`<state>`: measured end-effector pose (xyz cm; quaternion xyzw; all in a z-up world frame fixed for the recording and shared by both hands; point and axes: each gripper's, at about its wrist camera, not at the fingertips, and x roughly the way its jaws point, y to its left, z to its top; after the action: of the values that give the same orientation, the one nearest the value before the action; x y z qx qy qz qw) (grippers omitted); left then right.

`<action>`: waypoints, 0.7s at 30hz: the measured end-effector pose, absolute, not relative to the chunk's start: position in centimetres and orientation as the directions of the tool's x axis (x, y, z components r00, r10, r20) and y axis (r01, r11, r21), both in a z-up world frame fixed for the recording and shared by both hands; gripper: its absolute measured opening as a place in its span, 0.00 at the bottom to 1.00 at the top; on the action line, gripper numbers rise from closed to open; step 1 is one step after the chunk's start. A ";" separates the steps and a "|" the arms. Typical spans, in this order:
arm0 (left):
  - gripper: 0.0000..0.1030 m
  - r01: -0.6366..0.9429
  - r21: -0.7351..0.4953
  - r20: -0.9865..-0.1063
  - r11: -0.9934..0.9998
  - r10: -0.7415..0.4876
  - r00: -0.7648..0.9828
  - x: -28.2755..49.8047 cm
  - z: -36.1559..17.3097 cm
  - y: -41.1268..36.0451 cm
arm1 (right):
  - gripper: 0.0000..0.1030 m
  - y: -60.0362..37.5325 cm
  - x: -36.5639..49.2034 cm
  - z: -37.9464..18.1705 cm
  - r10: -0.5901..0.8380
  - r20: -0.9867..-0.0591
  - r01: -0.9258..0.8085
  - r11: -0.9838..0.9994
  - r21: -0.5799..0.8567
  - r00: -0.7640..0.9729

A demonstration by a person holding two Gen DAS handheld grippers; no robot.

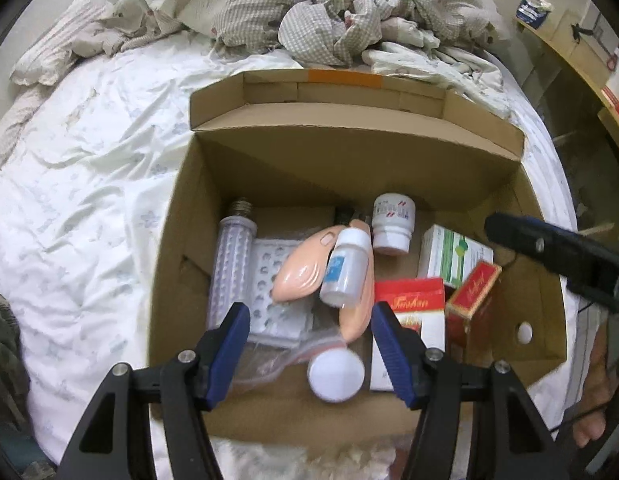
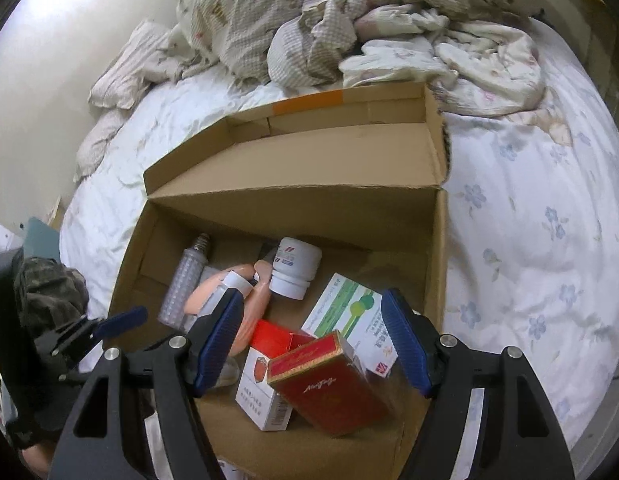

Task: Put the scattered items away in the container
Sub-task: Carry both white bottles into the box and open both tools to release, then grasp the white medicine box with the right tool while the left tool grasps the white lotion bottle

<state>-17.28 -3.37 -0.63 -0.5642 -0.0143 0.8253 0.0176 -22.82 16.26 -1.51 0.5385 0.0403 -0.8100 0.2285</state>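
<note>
Nearest in the left wrist view, the left gripper (image 1: pixel 309 320) hangs with its blue pads spread and nothing pressed between them — a round white blurred object (image 1: pixel 335 376) sits just below the gap, apparently released and dropping into the open brown cardboard box (image 1: pixel 169 240); what it is I cannot make out. The right gripper (image 2: pixel 313 340) is likewise unclenched, its pads standing clear on either side of a dark red cigarette pack (image 2: pixel 329 384), which lies tilted inside the box on a red-and-white carton (image 2: pixel 265 388), long axis running away from the tool. Beyond lie a green-and-white medicine box (image 2: pixel 349 308), a white pill bottle (image 2: pixel 295 268), a peach plastic item (image 1: pixel 305 268) and a ribbed bulb (image 1: pixel 231 264). So the next item, I judge, must be sought outside the box, but only rumpled bedding (image 2: pixel 349 12) shows; the near rim is hidden behind both tools.
</note>
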 end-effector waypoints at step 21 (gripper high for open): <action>0.62 -0.113 -0.114 -0.907 -0.987 0.150 -0.394 -6.5 0.1 -7.7 | 0.77 19.4 -11.4 1.0 -0.406 -0.896 0.431 -0.851 0.300 -0.179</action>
<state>-6.55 -7.68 0.11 -0.5448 -0.0170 0.8346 0.0791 -11.42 19.39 1.03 0.5798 0.0106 -0.7677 0.2726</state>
